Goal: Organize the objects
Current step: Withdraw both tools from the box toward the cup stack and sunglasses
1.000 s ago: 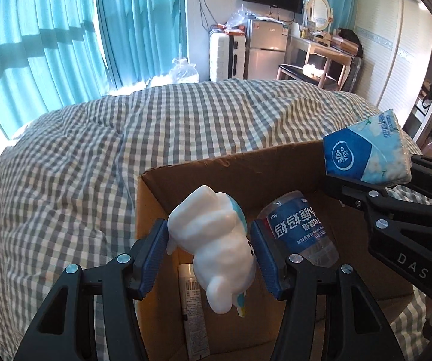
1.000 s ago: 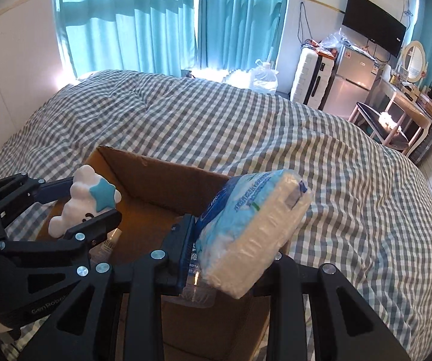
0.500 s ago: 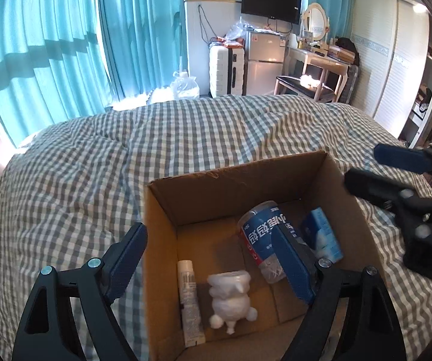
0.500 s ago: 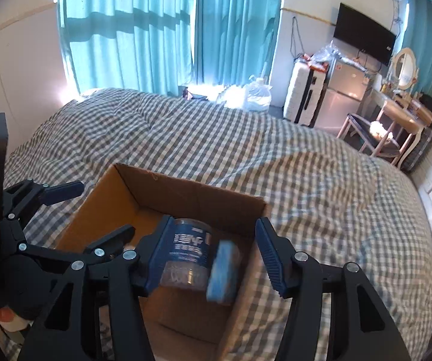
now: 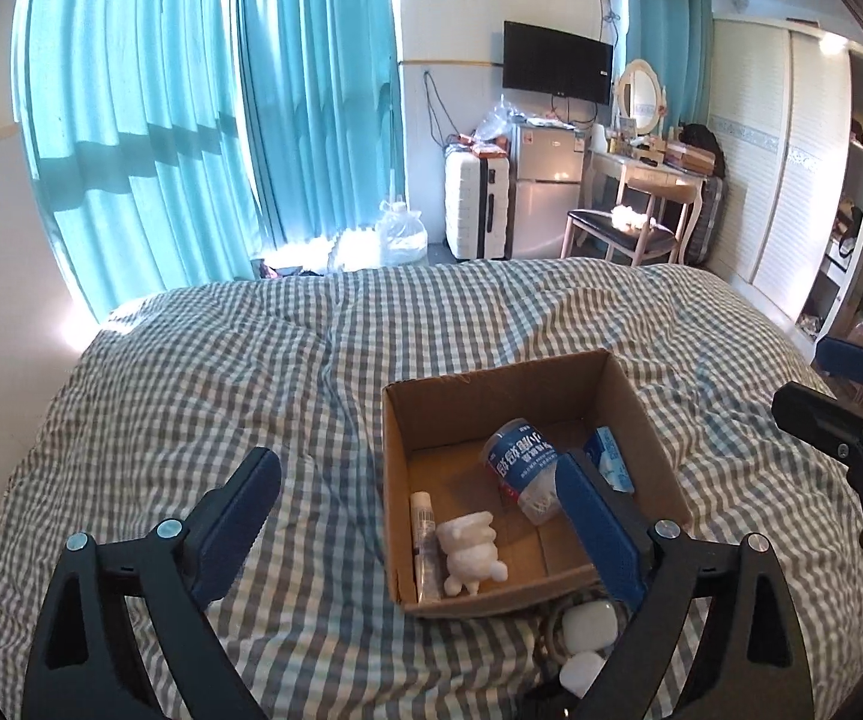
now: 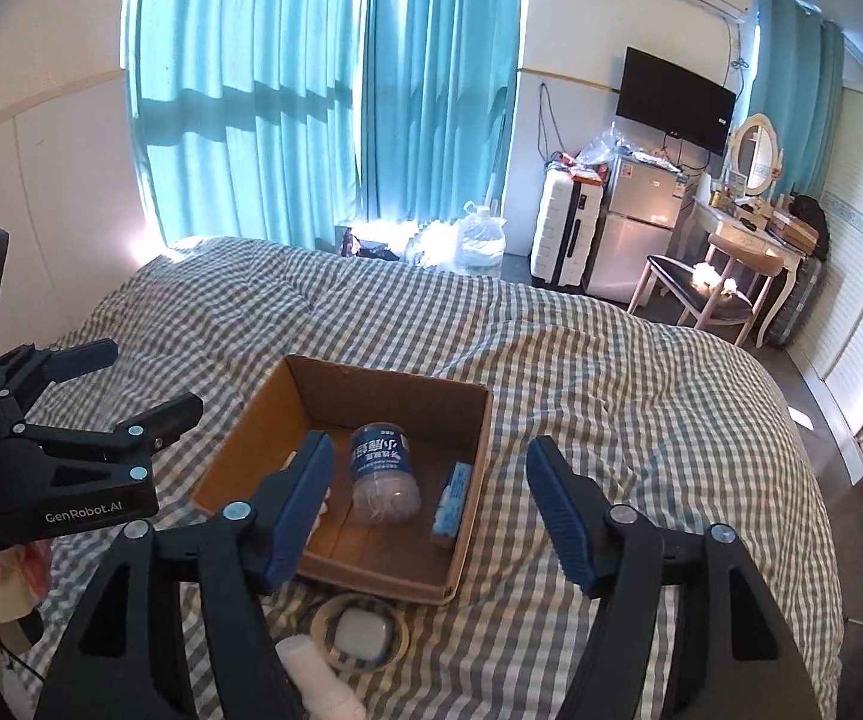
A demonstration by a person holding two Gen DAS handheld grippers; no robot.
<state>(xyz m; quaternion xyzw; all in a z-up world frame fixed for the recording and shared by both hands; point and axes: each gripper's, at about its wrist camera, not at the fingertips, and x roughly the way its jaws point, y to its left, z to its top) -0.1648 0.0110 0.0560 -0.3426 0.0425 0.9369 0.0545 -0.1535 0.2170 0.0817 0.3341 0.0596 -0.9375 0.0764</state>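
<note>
Both grippers have let go and pulled up/back from the cardboard box [image 5: 641,420] since the earlier frame: white plush toy [image 5: 470,552] and tissue pack [image 5: 608,456] now lie inside, w/ the water bottle [image 5: 521,462] and a small tube [image 5: 422,540]. Left gripper [image 5: 419,516] jaws have just been opening, wide, nothing between; right gripper [image 6: 431,504] likewise, empty. Box collects the loose stuff; white items [image 6: 359,630] on the checked bedspread [image 5: 221,372] near it prob. go next.

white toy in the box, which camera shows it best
The left wrist view. There the white toy lies in full sight on the floor of the cardboard box, beside a small tube. In the right wrist view one of the right gripper's fingers covers it except for a white sliver.
</note>
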